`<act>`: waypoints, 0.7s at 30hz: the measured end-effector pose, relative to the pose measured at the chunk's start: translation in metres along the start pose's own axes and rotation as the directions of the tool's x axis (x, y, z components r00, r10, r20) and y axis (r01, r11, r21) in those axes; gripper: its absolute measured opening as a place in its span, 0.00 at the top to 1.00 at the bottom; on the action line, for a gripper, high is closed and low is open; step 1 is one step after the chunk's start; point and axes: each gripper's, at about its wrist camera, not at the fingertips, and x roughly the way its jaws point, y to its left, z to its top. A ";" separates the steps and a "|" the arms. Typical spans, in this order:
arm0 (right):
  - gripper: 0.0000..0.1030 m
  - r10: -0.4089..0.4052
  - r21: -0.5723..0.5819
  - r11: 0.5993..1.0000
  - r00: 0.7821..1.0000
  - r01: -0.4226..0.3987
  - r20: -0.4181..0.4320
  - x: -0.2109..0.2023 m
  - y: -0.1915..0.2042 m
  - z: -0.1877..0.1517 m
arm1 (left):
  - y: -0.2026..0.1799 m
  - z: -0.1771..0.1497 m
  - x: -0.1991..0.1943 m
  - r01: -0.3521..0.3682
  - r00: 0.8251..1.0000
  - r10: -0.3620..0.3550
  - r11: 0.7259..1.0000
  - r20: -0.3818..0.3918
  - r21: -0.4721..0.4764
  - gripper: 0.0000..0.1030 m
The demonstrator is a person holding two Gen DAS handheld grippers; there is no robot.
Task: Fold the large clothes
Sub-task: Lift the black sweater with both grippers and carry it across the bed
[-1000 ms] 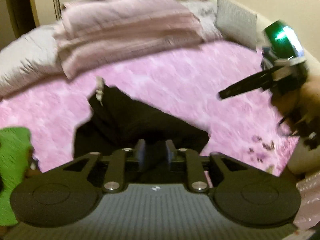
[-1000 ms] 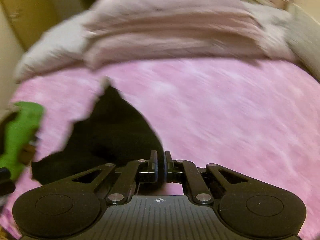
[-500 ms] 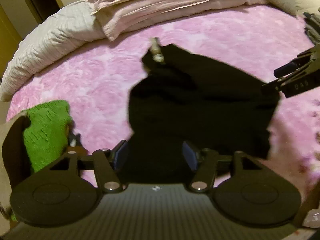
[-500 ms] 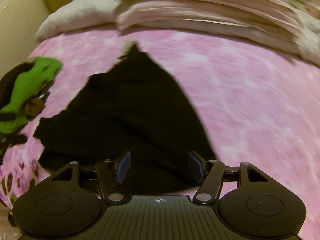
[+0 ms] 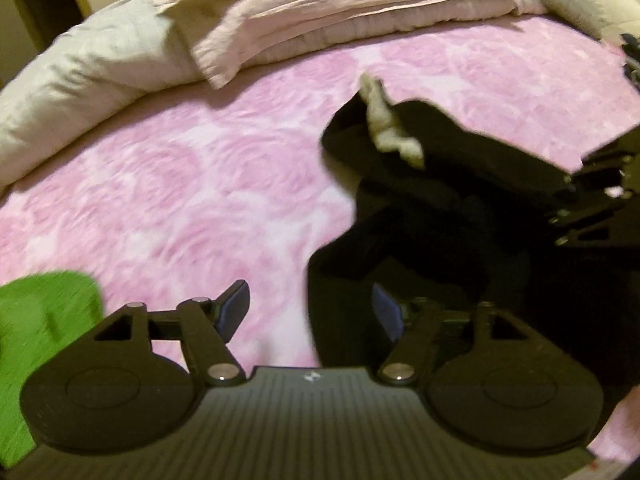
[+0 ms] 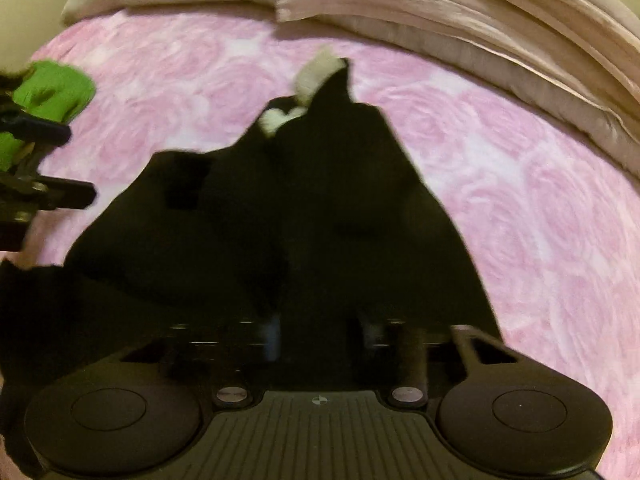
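Note:
A black garment (image 5: 440, 208) lies crumpled on the pink bedspread (image 5: 180, 184), a whitish tag (image 5: 388, 128) showing at its far tip. My left gripper (image 5: 310, 310) is open at the garment's left edge: the left pad sits over bare bedspread, and the cloth hides part of the right pad. In the right wrist view the black garment (image 6: 320, 200) fills the middle. My right gripper (image 6: 320, 336) is low over its near part, blurred, with its fingers apart and cloth between them. The right gripper (image 5: 592, 196) also shows at the left wrist view's right edge.
A green garment (image 5: 44, 320) lies at the near left of the bed. Folded pinkish bedding (image 5: 340, 12) and a grey pillow (image 5: 80, 64) are stacked along the far side. The left gripper (image 6: 40, 164) shows at the right wrist view's left edge.
One second ago both grippers were shut on the black garment; both have opened. The left gripper has since slid left, off most of the cloth. The right one sank closer, its fingers narrower.

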 end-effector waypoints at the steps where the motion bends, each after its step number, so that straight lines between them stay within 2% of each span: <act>1: 0.91 -0.002 0.026 1.000 1.000 0.001 0.005 -0.009 -0.007 -0.002 | -0.002 0.007 0.003 0.024 1.000 -0.024 1.000 0.004 -0.002 0.33; 4: 0.96 -0.017 0.108 0.994 0.999 0.013 0.035 -0.037 -0.028 -0.004 | -0.015 0.028 0.007 0.083 0.996 -0.083 0.997 0.021 -0.003 0.31; 6: 0.97 -0.062 0.151 0.987 0.997 0.053 0.052 -0.054 -0.044 -0.006 | -0.026 0.040 0.012 0.124 0.992 -0.123 0.992 0.018 -0.020 0.31; 9: 0.97 -0.103 0.218 0.972 0.992 0.085 0.072 -0.074 -0.076 -0.011 | -0.039 0.051 0.024 0.179 0.984 -0.181 0.978 -0.008 -0.104 0.31; 10: 0.97 -0.127 0.226 0.968 0.989 0.106 0.081 -0.079 -0.085 -0.012 | -0.045 0.052 0.029 0.176 0.984 -0.179 0.977 -0.015 -0.121 0.31; 13: 0.98 -0.180 0.279 0.949 0.978 0.145 0.103 -0.092 -0.113 -0.018 | -0.063 0.052 0.040 0.104 0.994 -0.108 0.989 -0.030 -0.105 0.31; 17: 0.98 -0.214 0.354 0.921 0.971 0.163 0.109 -0.104 -0.150 -0.032 | -0.079 0.049 0.048 0.108 0.993 -0.113 0.985 -0.031 -0.136 0.33; 20: 0.98 -0.221 0.377 0.911 0.969 0.166 0.110 -0.111 -0.168 -0.047 | -0.095 0.048 0.049 0.076 0.996 -0.080 0.991 -0.030 -0.114 0.53; 21: 0.98 -0.222 0.387 0.907 0.969 0.163 0.112 -0.113 -0.173 -0.051 | -0.099 0.048 0.048 0.064 0.997 -0.068 0.992 -0.029 -0.111 0.66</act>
